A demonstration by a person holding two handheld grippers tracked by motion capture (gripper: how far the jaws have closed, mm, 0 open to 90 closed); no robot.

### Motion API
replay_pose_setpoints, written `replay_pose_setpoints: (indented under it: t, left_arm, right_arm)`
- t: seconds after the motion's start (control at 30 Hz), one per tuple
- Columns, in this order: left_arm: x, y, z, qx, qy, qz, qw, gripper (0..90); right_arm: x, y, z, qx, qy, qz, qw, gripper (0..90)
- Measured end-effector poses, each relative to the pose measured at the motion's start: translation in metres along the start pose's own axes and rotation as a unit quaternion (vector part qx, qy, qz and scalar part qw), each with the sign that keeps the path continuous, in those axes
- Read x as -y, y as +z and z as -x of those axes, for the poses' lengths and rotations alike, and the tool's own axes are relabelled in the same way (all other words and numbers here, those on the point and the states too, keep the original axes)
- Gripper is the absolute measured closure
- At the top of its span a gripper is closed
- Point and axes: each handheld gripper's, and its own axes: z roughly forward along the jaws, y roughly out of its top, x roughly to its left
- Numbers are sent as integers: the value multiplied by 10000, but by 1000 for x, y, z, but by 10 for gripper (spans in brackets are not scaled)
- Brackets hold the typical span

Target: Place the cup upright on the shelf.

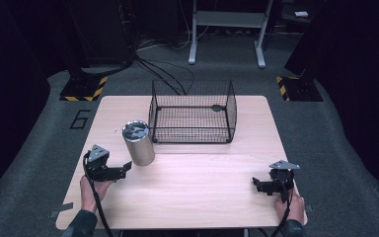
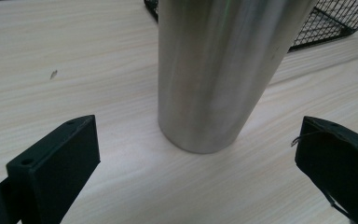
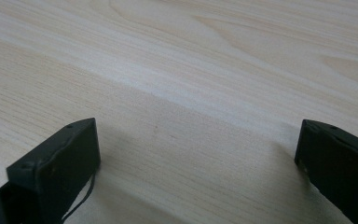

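Brushed steel cup [image 1: 138, 143] standing upright, left of centre in the high view, on pale wood table [image 1: 197, 192]. Dark lid on top. Just right of it and above, toward upper middle of the frame, black wire basket [image 1: 192, 113], open-topped, a small dark thing lying on its floor at the far right; too small to tell what.

Left gripper [image 1: 123, 169] low and left in the high view, pointed at the cup's base, near but not touching. In the left gripper view: cup [image 2: 214, 70] upper centre of the frame, jaws spread wide at lower left and lower right corners, nothing between them yet, bare table [image 2: 74, 70] in the gap. Corner of the basket [image 2: 335, 23] at upper right behind the cup.

Right gripper [image 1: 260, 185] lower right of the high view, well apart from cup and basket. In the right gripper view: jaws likewise wide apart, holding nothing, bare wood grain [image 3: 191, 93] ahead.

Step in hand, by judgement: approach to the cup, grasp not yet made. Next move calls for pushing the left gripper forward until the cup's wall sits squarely between the jaws, then closing. Smooth round metal, likely slippery; centred grip above the base advisable, tipping possible if one jaw lands first. Basket the probable destination, though not certain.
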Motion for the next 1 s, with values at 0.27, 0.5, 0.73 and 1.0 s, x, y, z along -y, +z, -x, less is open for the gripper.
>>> replay_pose_setpoints:
  t: [0.27, 0.5, 0.73, 1.0]
  left_arm:
    - [-18, 4, 8, 62, 149, 150, 9998, 0]
    - [-28, 8, 12, 88, 265, 270, 9992, 0]
    - [-35, 15, 15, 103, 304, 330, 9989, 0]
    - [-45, 23, 15, 119, 328, 402, 9986, 0]
  right_arm:
    - [0, 0, 0, -1, -4, 0, 10000, 0]
    - [0, 0, 0, -3, -4, -1, 10000, 0]
    - [0, 0, 0, -9, -19, 4, 10000, 0]
    - [0, 0, 0, -11, -25, 5, 10000, 0]
